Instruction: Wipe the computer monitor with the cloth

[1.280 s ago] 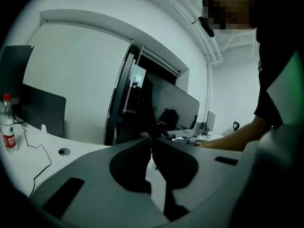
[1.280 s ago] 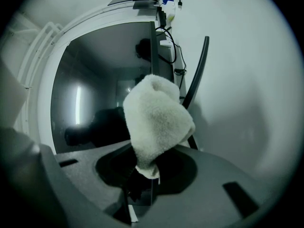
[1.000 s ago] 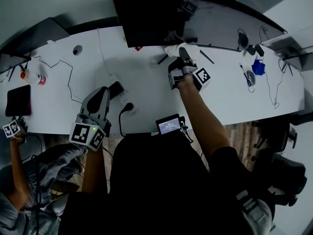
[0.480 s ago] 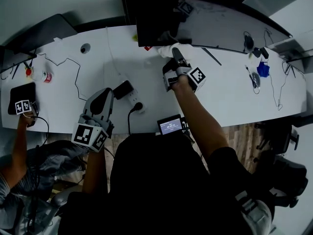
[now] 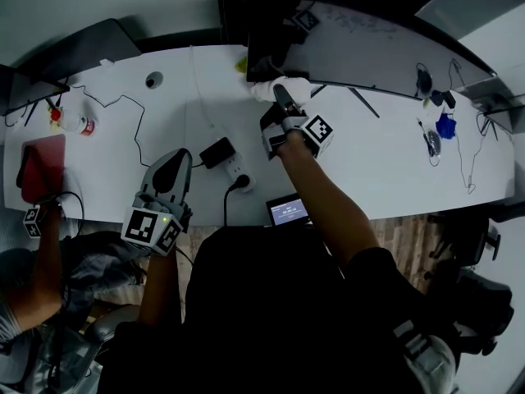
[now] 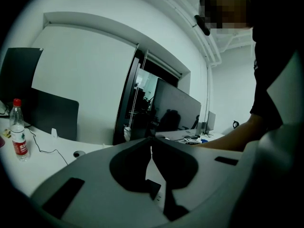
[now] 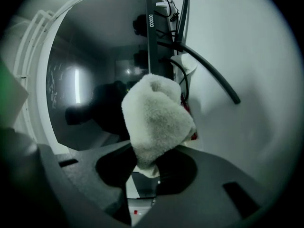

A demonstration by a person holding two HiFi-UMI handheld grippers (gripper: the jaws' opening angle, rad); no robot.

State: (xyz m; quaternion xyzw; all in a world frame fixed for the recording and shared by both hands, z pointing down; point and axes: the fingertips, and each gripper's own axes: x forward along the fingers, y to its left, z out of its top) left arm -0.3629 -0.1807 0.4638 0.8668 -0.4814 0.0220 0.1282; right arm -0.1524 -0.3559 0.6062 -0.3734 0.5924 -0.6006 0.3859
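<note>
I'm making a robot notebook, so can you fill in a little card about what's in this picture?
right gripper: shut on white cloth
cloth place: at the monitor's lower corner; can't tell if it touches
left gripper: shut, empty, near the desk's front edge
also on desk: power strip

A white power strip (image 5: 234, 167) lies between the left gripper (image 5: 175, 161) and the right gripper (image 5: 280, 95). A small lit screen (image 5: 288, 212) sits behind the right one. A bottle (image 5: 74, 124) stands well left.
</note>
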